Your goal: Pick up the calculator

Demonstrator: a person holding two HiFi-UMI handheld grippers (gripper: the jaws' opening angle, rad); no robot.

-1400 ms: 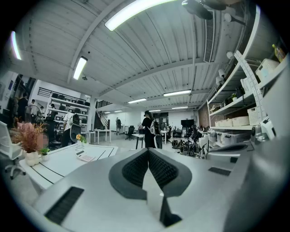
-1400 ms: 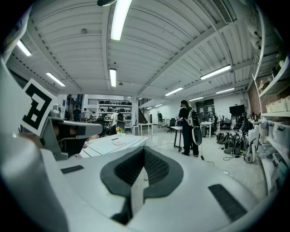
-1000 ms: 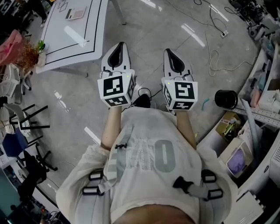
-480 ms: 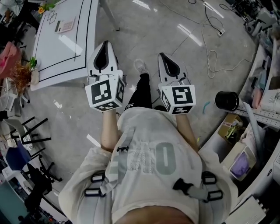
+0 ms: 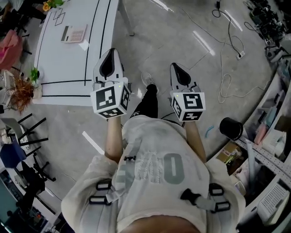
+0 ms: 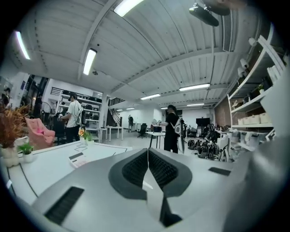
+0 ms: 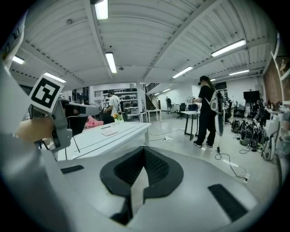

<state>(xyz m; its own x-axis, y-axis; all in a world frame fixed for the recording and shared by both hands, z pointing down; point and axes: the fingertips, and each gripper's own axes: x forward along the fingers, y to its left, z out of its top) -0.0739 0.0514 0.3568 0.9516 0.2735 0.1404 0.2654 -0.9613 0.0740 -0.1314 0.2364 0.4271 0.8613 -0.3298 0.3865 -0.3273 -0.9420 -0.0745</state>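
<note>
A calculator (image 5: 74, 33) lies flat on the white table (image 5: 59, 63) at the upper left of the head view; it shows small in the left gripper view (image 6: 77, 159) and in the right gripper view (image 7: 108, 132). My left gripper (image 5: 110, 55) hangs shut over the table's near right edge, well short of the calculator, its jaws together with nothing between them (image 6: 148, 152). Held further right above the floor, my right gripper (image 5: 177, 68) is shut and empty too (image 7: 145, 150). The left gripper's marker cube (image 7: 45, 94) shows in the right gripper view.
The table carries black lines and a small flower pot (image 5: 50, 5) at its far end. A dried plant (image 5: 22, 91) and chairs (image 5: 22, 132) stand left of it. Cables (image 5: 227, 82) trail across the floor at right; a black bin (image 5: 231, 129) and cluttered shelves (image 5: 268, 141) stand there. People stand in the room beyond.
The person has walked toward the table, one foot stepping forward. Both grippers have come closer to the table, the left now over its edge. Both have stayed shut.
</note>
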